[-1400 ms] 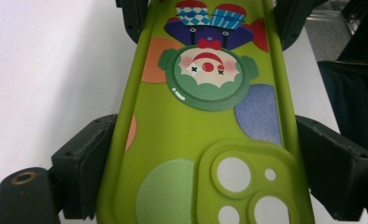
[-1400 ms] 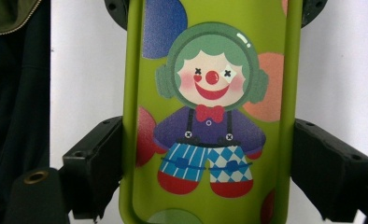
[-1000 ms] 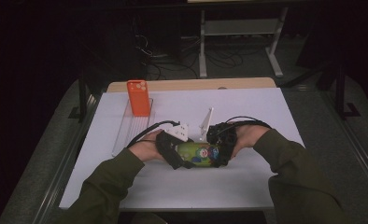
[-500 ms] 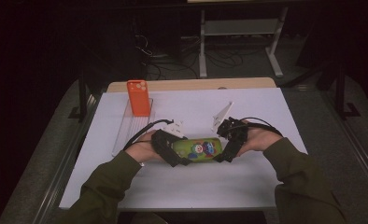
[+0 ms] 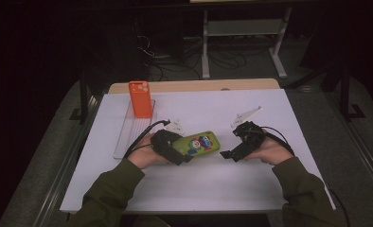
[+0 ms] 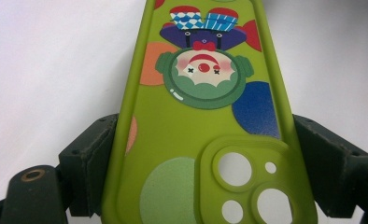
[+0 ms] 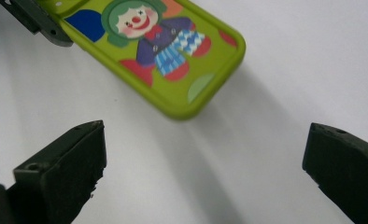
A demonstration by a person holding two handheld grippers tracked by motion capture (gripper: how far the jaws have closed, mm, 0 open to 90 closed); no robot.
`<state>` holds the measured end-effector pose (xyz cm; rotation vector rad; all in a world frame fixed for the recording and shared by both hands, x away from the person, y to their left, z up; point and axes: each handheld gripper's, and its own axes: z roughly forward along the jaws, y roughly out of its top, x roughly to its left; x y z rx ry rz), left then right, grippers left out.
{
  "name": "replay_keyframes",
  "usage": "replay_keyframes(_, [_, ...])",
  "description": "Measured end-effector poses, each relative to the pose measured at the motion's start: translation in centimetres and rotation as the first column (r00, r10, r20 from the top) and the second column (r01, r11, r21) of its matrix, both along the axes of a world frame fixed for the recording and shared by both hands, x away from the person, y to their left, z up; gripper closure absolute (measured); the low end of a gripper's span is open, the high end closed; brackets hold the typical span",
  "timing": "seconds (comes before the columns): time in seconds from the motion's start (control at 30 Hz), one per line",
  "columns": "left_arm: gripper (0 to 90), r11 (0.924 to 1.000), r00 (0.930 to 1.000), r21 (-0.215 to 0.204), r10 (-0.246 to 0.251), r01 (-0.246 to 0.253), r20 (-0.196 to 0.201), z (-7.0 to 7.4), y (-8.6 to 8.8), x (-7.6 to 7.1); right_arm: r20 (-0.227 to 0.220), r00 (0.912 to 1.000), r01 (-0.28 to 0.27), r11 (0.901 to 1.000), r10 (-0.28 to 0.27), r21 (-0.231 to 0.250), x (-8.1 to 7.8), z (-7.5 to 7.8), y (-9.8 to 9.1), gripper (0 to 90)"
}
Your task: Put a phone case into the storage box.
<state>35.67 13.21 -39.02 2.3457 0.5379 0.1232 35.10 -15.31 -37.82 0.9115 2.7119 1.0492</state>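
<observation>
One grip carries the green phone case (image 5: pixel 197 143) now: my left gripper (image 5: pixel 168 147) clamps its camera end, holding it just above the white table (image 5: pixel 288 184); my right gripper (image 5: pixel 235 152) has just been opening, nothing between its jaws; I fear the unsupported far end sagging and slipping out.

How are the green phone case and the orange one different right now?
The green phone case has a printed clown and is clamped across its sides by the left gripper; the orange phone case is plain. The green one is held roughly level, while the orange one stands upright on a clear tray. Both show camera cut-outs.
</observation>
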Motion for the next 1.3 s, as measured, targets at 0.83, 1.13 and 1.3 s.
replay_keyframes(0.83, [15.3,0.9920,0.9926,-0.034,0.122,-0.122,-0.008,0.6,1.7,1.0,0.282,0.9460,0.180,0.9826,-0.160,-0.047,-1.7,-2.9,1.5,0.0])
replay_keyframes(1.13, [15.3,0.9924,0.9927,-0.026,0.120,-0.120,-0.011,0.6,1.7,1.2,0.410,0.9070,0.149,0.9841,-0.097,-0.097,-2.5,-2.7,2.3,0.0])
replay_keyframes(1.3, [15.3,0.9928,0.9930,-0.024,0.117,-0.118,-0.010,0.6,1.5,1.2,0.503,0.8642,0.122,0.9794,-0.025,-0.161,-3.1,-2.7,3.2,0.0])
